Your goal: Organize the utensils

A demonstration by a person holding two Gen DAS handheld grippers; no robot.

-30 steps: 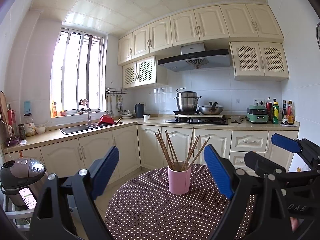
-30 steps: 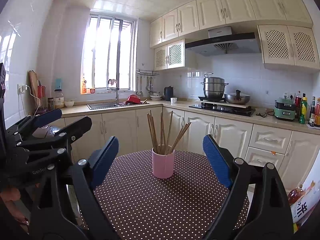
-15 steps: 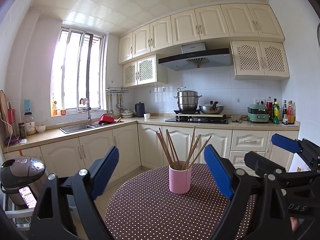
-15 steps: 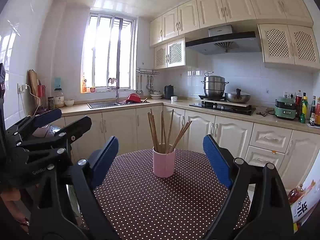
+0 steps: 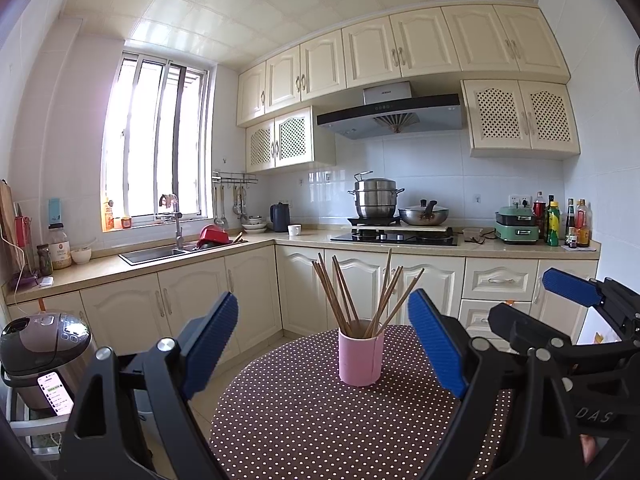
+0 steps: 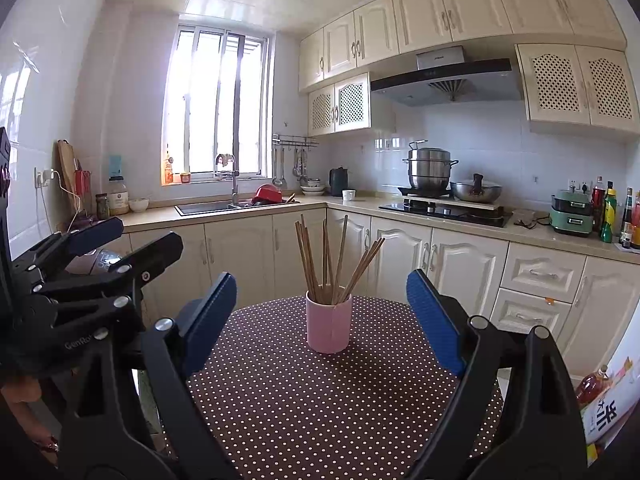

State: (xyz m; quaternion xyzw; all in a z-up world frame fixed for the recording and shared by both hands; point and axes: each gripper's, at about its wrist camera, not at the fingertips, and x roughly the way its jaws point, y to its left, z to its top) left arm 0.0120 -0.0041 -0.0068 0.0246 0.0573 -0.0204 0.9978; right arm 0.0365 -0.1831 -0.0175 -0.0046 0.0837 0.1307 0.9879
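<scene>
A pink cup (image 5: 361,356) of chopsticks (image 5: 352,292) stands on the dotted desk (image 5: 320,420). Left gripper (image 5: 322,344) and right gripper (image 6: 320,320) both gape empty; only the left view shows the rice cooker (image 5: 40,352).

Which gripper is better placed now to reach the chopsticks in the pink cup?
Slightly the right gripper: the pink cup with chopsticks sits centred between its open fingers. For the left gripper it sits right of centre.

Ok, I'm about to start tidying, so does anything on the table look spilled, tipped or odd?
Nothing stands out. The pink cylindrical cup stands upright on the brown polka-dot tablecloth, with the brown wooden chopsticks fanned loosely inside it; none have fallen out.
</scene>
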